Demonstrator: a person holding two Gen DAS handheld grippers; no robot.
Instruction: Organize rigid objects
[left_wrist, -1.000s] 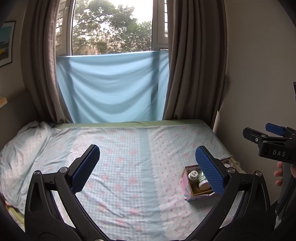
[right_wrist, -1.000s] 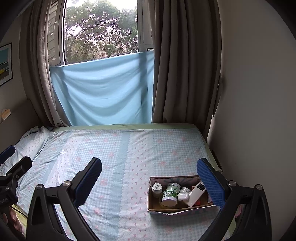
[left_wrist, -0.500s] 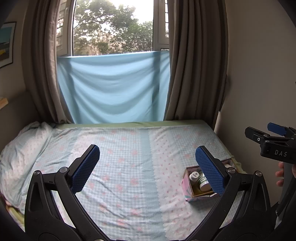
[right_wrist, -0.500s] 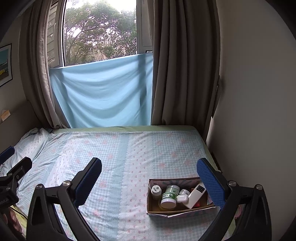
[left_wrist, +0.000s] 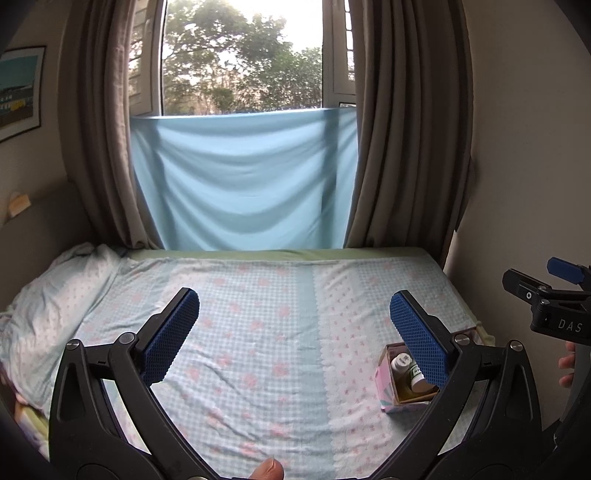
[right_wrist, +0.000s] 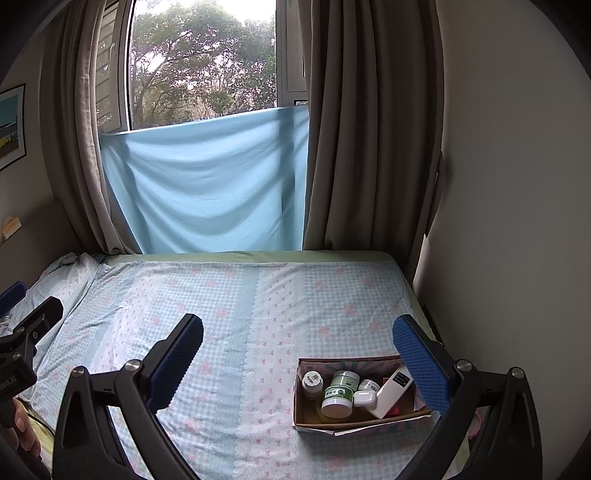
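Observation:
A shallow cardboard box (right_wrist: 306, 417) sits on the bed at the right. It holds a green-labelled white jar (right_wrist: 338, 393), a small white bottle (right_wrist: 312, 382), a white earbud case (right_wrist: 365, 398), a white remote (right_wrist: 391, 387) and a red item. In the left wrist view the box (left_wrist: 386, 384) is partly hidden behind the right finger. My left gripper (left_wrist: 295, 336) is open and empty above the bed's middle. My right gripper (right_wrist: 297, 358) is open and empty, its right finger above the box.
The bed (right_wrist: 240, 295) has a blue and pink checked sheet. A pillow (left_wrist: 55, 295) lies at the left. Curtains (right_wrist: 369, 129) and a blue cloth (right_wrist: 207, 184) hang at the window. A wall (right_wrist: 517, 221) runs along the right.
Both grippers have risen and drawn back slightly, so the box sits a little lower in both views. Both stay open and empty.

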